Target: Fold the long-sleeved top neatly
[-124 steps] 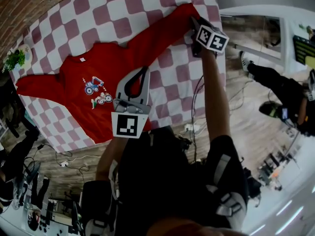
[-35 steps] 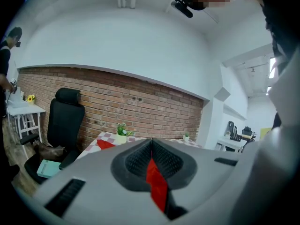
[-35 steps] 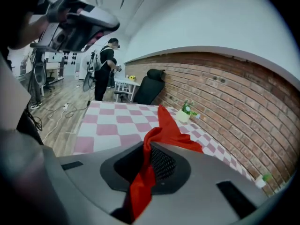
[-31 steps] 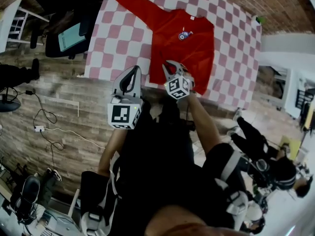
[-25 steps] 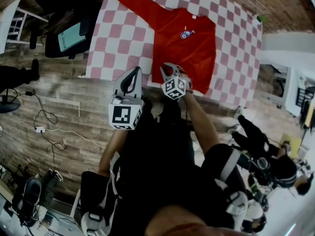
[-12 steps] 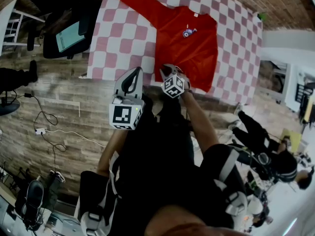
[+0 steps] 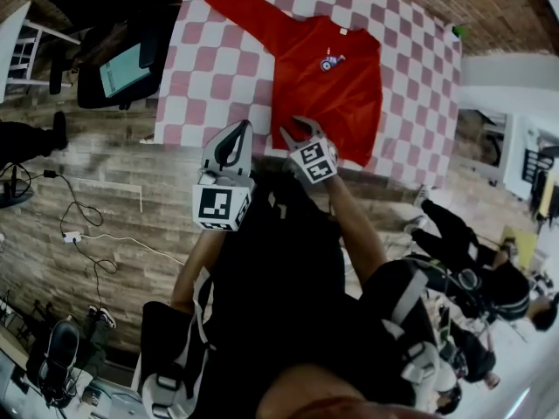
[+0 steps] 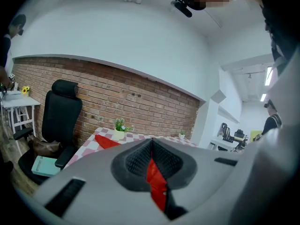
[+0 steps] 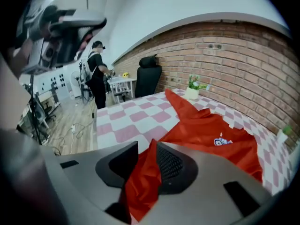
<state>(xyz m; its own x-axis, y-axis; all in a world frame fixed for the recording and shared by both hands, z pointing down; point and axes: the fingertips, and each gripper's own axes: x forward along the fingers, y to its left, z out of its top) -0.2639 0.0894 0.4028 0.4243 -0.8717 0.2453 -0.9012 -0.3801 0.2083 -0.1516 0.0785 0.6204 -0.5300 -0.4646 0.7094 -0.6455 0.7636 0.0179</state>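
Note:
The red long-sleeved top (image 7: 327, 85) lies on the checked table (image 7: 210, 77), with one sleeve (image 7: 244, 7) stretched toward the far left corner. My right gripper (image 7: 297, 129) sits at the top's near hem by the table's front edge. In the right gripper view its jaws (image 9: 147, 149) have just been opening; a fold of red cloth (image 9: 140, 182) stands loose between them, leaning on the right pad. My left gripper (image 7: 242, 127) is shut, just off the table's near edge. In its own view (image 8: 151, 142) only a red sliver shows through the slit.
A black office chair (image 7: 113, 68) stands left of the table. Small plant pots (image 9: 192, 90) sit at the far edge by the brick wall. Cables (image 7: 79, 225) trail over the wooden floor. People (image 7: 489, 286) stand at the right, and another person (image 9: 98, 74) is by a bench.
The right gripper's jaws have spread apart, freeing their grip on the red hem, and its marker cube has rolled and lifted a little. The left gripper has stayed put.

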